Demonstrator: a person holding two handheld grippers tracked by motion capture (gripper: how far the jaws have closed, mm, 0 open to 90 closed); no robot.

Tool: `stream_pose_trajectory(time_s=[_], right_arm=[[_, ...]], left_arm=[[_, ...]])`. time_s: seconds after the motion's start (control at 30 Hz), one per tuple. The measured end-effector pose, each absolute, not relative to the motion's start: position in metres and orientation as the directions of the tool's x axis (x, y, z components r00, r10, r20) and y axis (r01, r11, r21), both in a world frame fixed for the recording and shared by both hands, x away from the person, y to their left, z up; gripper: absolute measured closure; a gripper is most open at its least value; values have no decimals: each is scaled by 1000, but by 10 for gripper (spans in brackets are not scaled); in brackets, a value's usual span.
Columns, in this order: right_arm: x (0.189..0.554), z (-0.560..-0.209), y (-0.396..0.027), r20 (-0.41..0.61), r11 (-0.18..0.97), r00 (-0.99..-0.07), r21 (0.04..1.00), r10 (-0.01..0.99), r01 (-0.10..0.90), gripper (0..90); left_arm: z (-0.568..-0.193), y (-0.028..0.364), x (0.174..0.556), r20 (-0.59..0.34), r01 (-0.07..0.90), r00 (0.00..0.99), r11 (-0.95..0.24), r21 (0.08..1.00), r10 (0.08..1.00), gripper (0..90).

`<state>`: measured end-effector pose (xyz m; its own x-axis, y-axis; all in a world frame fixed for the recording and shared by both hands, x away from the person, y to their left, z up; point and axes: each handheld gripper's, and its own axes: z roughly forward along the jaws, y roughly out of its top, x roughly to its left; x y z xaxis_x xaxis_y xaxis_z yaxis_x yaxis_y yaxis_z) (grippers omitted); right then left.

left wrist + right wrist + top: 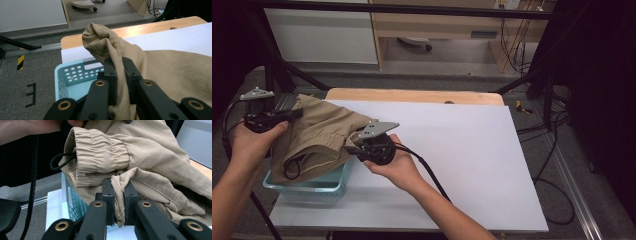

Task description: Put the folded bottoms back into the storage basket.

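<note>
A tan pair of trousers (319, 135) with an elastic waistband (100, 152) and a black drawstring (58, 160) hangs bunched over a light blue perforated basket (319, 184) at the table's left. My left gripper (294, 115) is shut on a fold of the cloth (120, 75) at the far left, above the basket (72, 77). From the right side my right gripper (352, 149) is shut on another bunched fold (119, 195), just above the basket's edge (72, 202).
A white sheet (462, 150) covers the wooden table (412, 95). Black frame legs (532, 75) stand at the back corners, and cables (557, 165) lie on the floor at right. A cabinet (322, 35) and a desk stand behind.
</note>
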<state>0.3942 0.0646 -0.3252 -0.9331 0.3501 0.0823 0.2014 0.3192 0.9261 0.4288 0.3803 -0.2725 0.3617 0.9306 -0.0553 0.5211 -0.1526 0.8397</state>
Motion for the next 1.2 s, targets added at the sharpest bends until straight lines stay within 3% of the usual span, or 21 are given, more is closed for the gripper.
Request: stream_pose_trajectory(time_s=[0.83,1.2], right_arm=[[381,-350,88,60,353,-937,917,343,187,831],[377,-357,87,70,330,-933,924,353,194,831]], left_arm=[[-277,398,430,-29,528,310,-147,836,950,833],[-269,405,425,-72,512,294,-94,854,953,833]])
